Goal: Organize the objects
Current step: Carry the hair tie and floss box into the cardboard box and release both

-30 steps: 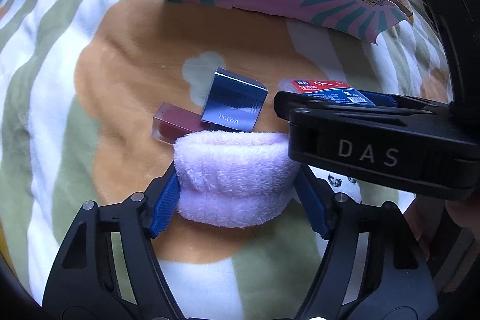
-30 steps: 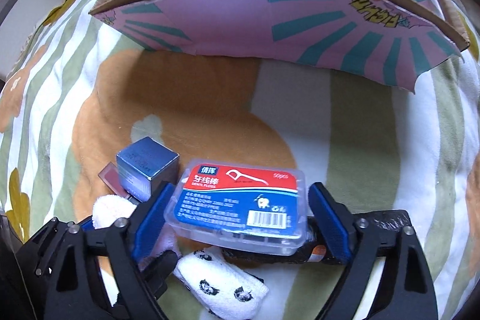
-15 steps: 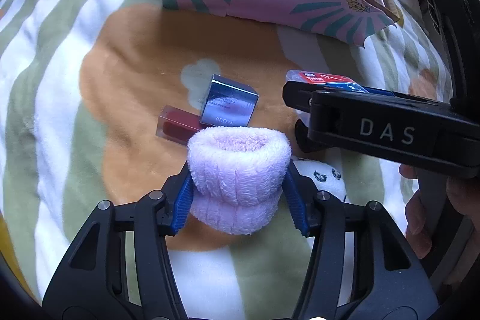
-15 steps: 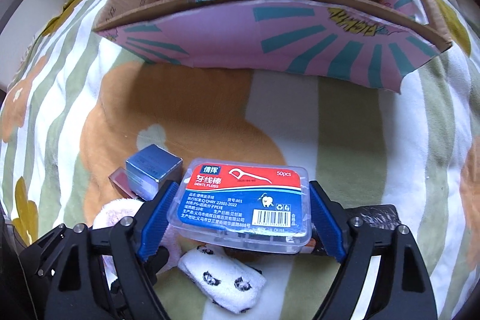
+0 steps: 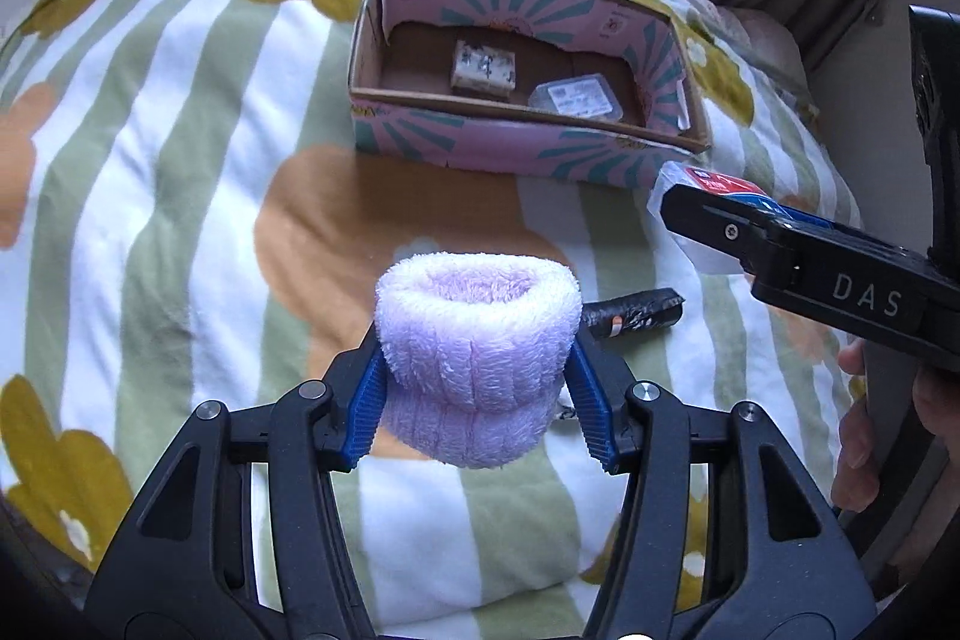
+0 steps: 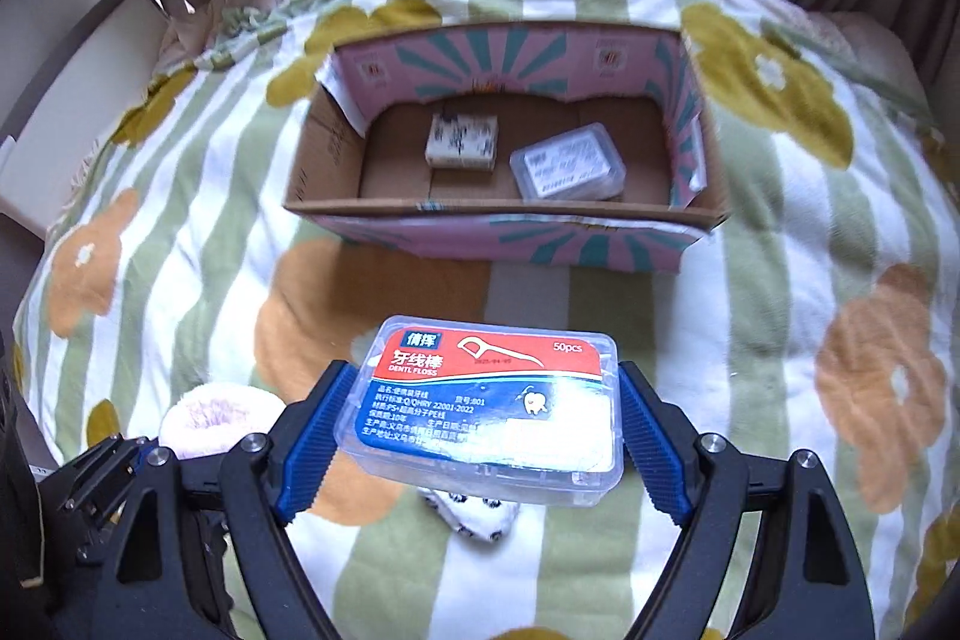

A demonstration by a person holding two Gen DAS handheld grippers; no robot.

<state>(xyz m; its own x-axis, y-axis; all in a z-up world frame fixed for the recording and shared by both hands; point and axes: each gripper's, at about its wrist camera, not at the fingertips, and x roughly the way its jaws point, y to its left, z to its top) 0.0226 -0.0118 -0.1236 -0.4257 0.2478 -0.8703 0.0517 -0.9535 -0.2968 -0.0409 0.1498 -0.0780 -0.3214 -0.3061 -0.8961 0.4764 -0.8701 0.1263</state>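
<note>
Lilac terry roll [image 5: 477, 352], soft and ring-shaped, was clamped between the blue pads [image 5: 364, 403] of the left hand-held gripper [image 5: 480, 409], raised above the bed, open end up. It also showed as a pale patch [image 6: 219, 421] at 8 o'clock in the right wrist view.

Floss case [image 6: 489, 403], clear plastic with a red and blue label reading "DENTAL FLOSS" and "50pcs", was gripped on both short sides by the right hand-held gripper [image 6: 480, 436], held flat and clear of the bed. In the left wrist view its red corner [image 5: 714, 181] showed at 2 o'clock past that gripper's black body marked "DAS".

Box [image 6: 336, 142], cardboard with pink and teal sunburst print, stood open on the bed at 12 o'clock from both grippers, well apart from them. Inside on its floor: a small white carton [image 6: 462, 141] toward the left and a clear lidded case [image 6: 567, 162] to its right, near one another.

Dark wrapped tube [image 5: 636, 313] lay on the bed just at 3 o'clock of the roll. White cloth with black spots [image 6: 474, 514] lay on the bed beneath the floss case, partly hidden.

Blanket [image 5: 180, 148], fleece with green and white stripes and orange and mustard flowers, covered the bed.
</note>
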